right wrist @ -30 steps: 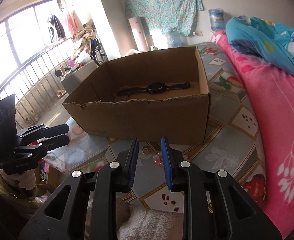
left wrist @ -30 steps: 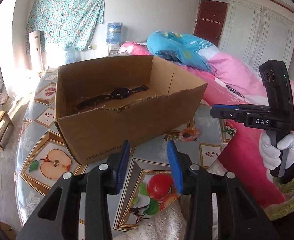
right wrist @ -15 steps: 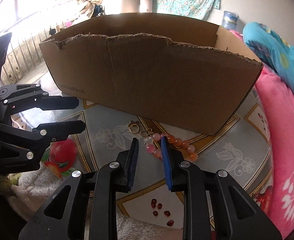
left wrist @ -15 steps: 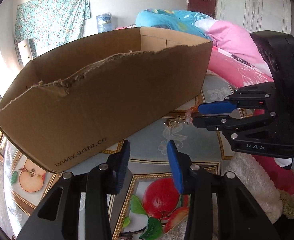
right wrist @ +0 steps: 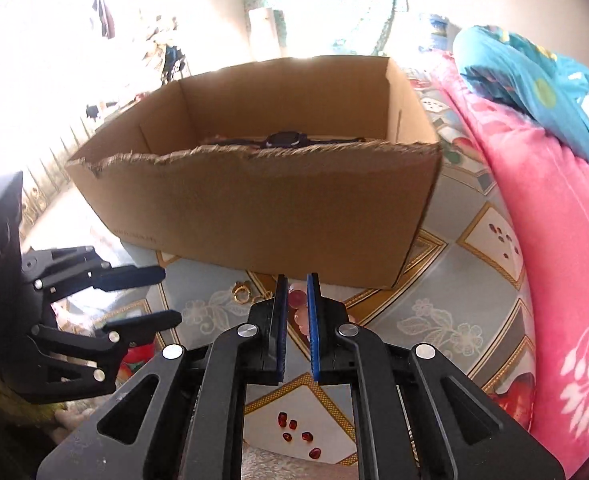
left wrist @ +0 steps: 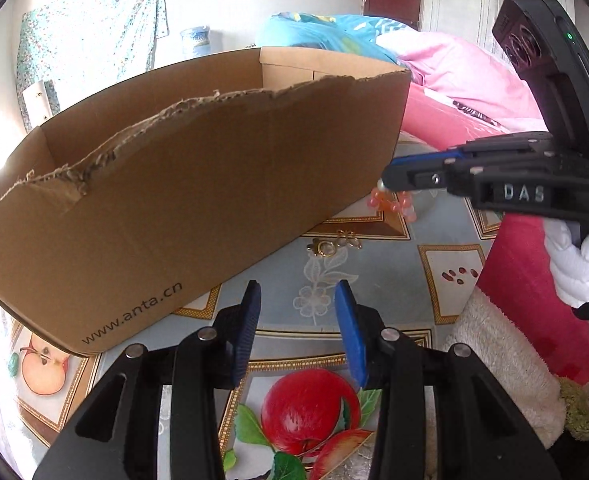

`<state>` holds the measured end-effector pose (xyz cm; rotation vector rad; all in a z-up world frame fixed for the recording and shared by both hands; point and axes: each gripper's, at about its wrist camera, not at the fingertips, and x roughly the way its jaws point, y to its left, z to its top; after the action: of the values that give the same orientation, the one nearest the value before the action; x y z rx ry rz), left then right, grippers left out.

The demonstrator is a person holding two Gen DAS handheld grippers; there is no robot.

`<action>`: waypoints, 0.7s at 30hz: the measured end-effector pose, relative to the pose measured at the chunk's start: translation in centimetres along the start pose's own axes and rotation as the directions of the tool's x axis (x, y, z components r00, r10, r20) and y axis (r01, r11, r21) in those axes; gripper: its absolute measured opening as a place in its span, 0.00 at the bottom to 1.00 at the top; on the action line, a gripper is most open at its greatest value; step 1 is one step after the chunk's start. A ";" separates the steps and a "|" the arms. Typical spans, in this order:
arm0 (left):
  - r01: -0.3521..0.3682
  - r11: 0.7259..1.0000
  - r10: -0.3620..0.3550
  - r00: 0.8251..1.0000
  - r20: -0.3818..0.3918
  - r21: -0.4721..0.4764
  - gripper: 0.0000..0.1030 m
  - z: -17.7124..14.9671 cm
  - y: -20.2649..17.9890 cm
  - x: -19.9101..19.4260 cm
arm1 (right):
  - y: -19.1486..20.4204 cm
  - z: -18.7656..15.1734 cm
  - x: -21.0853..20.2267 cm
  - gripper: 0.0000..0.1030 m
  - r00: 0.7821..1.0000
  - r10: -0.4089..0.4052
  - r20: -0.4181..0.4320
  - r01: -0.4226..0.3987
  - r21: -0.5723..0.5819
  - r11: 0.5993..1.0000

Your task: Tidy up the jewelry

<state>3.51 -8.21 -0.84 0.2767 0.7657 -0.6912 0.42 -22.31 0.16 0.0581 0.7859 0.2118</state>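
The bead bracelet (right wrist: 299, 312) was pink and glossy, mostly hidden between the closing right gripper (right wrist: 297, 322); the left gripper (left wrist: 297, 320) stood apart, empty.

Left gripper (left wrist: 296, 328) – black linkage arms, silver rivets, blue ribbed pads. Right gripper (left wrist: 390, 182) – black, "DAS" lettered, green LED lit; white glove (left wrist: 578, 268) worn.
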 end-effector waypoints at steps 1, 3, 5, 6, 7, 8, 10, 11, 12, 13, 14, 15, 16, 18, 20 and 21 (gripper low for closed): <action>0.001 1.000 -0.001 1.000 -0.001 0.002 0.36 0.1 -0.1 0.1 | -1.1 0.2 -0.3 0.07 1.000 0.015 0.010 -0.016 0.048 0.999; 0.000 1.000 0.000 1.000 0.002 0.009 0.36 0.3 -0.3 0.2 | -3.2 0.2 -0.9 0.07 0.999 0.039 0.029 -0.043 0.140 0.989; 0.004 1.000 -0.005 1.000 0.006 0.011 0.36 0.5 -0.5 0.2 | -5.3 -0.3 -1.3 0.07 0.998 0.043 0.034 -0.050 0.219 0.974; 0.008 1.000 -0.008 1.000 0.006 0.011 0.36 0.2 -0.5 0.0 | -6.1 -0.4 -1.4 0.07 0.999 0.032 0.031 -0.039 0.248 0.968; 0.010 1.000 -0.010 1.000 0.005 0.011 0.36 0.3 -0.6 0.0 | -6.8 -0.6 -1.4 0.07 1.000 0.018 0.025 -0.024 0.272 0.962; 0.011 1.000 -0.011 1.000 0.003 0.011 0.36 0.3 -0.7 0.1 | -7.5 -0.8 -1.4 0.07 1.000 0.005 0.018 -0.010 0.290 0.957; 0.015 1.000 -0.015 1.000 -0.001 0.009 0.36 0.3 -0.8 0.3 | -8.1 -0.8 -1.2 0.07 1.000 -0.025 0.005 0.022 0.319 0.948; 0.019 1.000 -0.019 1.000 -0.003 0.009 0.36 0.4 -0.9 0.4 | -8.4 -1.1 -1.1 0.07 1.000 -0.029 0.000 0.027 0.331 0.943; 0.021 1.000 -0.021 1.000 -0.003 0.011 0.36 0.4 -1.0 0.4 | -8.3 -1.4 -1.0 0.07 1.000 -0.031 -0.004 0.030 0.341 0.939; 0.020 1.000 -0.020 1.000 -0.003 0.016 0.36 0.5 -1.2 0.6 | -8.1 -1.5 -0.6 0.07 1.000 -0.030 -0.008 0.031 0.349 0.937; 0.020 1.000 -0.020 1.000 -0.002 0.023 0.36 0.6 -1.3 0.7 | -8.1 -1.7 -0.5 0.07 1.000 -0.023 -0.010 0.025 0.353 0.935; 0.019 0.999 -0.019 1.000 0.000 0.033 0.36 0.7 -1.4 0.8 | -8.5 -1.7 -0.1 0.07 1.000 -0.015 -0.011 0.018 0.353 0.935; 0.013 0.999 -0.014 1.000 0.001 0.042 0.36 0.7 -1.6 0.8 | -8.2 -1.7 0.2 0.07 1.000 -0.010 -0.014 0.015 0.350 0.937; 0.004 0.998 -0.005 1.000 0.005 0.055 0.36 0.9 -1.7 1.1 | -7.5 -1.8 0.6 0.07 1.000 -0.005 -0.021 0.012 0.335 0.942; 0.003 0.998 -0.003 1.000 0.010 0.061 0.36 1.2 -1.8 1.3 | -6.9 -2.0 1.0 0.08 1.000 -0.007 -0.026 0.014 0.309 0.951; 0.004 0.998 -0.005 1.000 0.011 0.064 0.34 1.3 -1.8 1.4 | -6.8 -1.9 1.3 0.11 1.000 -0.009 -0.028 0.016 0.295 0.955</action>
<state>3.78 -10.85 -0.92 0.3294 0.7342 -0.7217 1.12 -28.69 -2.95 0.3340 0.8395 0.0814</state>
